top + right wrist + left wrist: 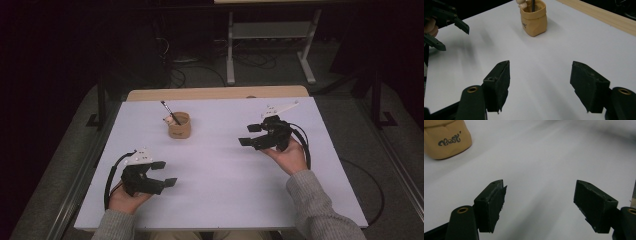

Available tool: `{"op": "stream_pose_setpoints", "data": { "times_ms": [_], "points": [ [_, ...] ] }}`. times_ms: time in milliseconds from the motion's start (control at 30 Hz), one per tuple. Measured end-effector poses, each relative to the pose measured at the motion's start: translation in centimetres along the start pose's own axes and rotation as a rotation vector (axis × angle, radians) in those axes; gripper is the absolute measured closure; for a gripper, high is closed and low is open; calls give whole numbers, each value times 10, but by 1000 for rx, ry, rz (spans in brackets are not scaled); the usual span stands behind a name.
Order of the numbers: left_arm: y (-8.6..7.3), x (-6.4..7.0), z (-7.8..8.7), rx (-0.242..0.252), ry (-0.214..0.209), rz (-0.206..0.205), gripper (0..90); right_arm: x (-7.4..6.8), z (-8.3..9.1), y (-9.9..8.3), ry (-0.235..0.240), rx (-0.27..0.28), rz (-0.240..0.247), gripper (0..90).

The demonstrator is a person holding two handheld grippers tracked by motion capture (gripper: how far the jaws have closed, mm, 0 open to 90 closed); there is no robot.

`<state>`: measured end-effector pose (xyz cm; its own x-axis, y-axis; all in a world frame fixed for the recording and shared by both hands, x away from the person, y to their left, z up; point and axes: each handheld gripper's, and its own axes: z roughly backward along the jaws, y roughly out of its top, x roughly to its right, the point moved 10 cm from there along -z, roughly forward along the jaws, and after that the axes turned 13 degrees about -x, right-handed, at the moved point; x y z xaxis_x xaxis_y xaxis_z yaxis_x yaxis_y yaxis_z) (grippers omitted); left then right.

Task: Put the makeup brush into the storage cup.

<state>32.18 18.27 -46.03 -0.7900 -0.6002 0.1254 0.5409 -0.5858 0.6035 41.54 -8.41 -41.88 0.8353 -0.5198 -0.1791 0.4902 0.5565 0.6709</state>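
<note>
A tan pouch [179,126] holding a pen [170,113] is seen standing on the white desk [225,190] well ahead of both grippers, left [164,173] and right [249,135], whose fingers are spread wide and empty, nothing yet grasped.

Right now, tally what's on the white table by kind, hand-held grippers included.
Hand-held grippers: 2, left and right, both open and empty
Tan fabric pouch: 1
Dark pen standing in the pouch: 1
Small pale item at the pouch rim, too small to identify: 1
Total: 5
</note>
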Motion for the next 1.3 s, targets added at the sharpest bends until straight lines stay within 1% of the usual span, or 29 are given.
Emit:
{"op": "stream_pose_setpoints", "data": {
  "times_ms": [233,333,400,533,733,1033,1067,1200,1300],
  "points": [
    [0,0,0,0,0,0,238,1,2,-11,0,1,-18,311],
    [0,0,0,1,0,1,238,1,2,-15,3,-8,-23,308],
    [0,0,1,4,0,4,238,1,3,-16,-2,-4,-17,311],
    [0,-1,2,8,1,9,237,-1,3,-19,3,-3,-25,310],
    [-1,-2,2,9,0,14,236,-4,3,-27,3,-13,-25,304],
    [-1,-3,4,15,1,13,234,-9,6,-30,-2,-16,-12,304],
    [-1,-3,5,17,1,19,231,-10,5,-34,-3,-20,-16,302],
    [-1,-3,4,16,0,19,229,-12,5,-39,0,-18,-20,301],
    [-1,-3,3,16,-1,21,225,-12,4,-41,1,-30,-22,297]
  ]
}}
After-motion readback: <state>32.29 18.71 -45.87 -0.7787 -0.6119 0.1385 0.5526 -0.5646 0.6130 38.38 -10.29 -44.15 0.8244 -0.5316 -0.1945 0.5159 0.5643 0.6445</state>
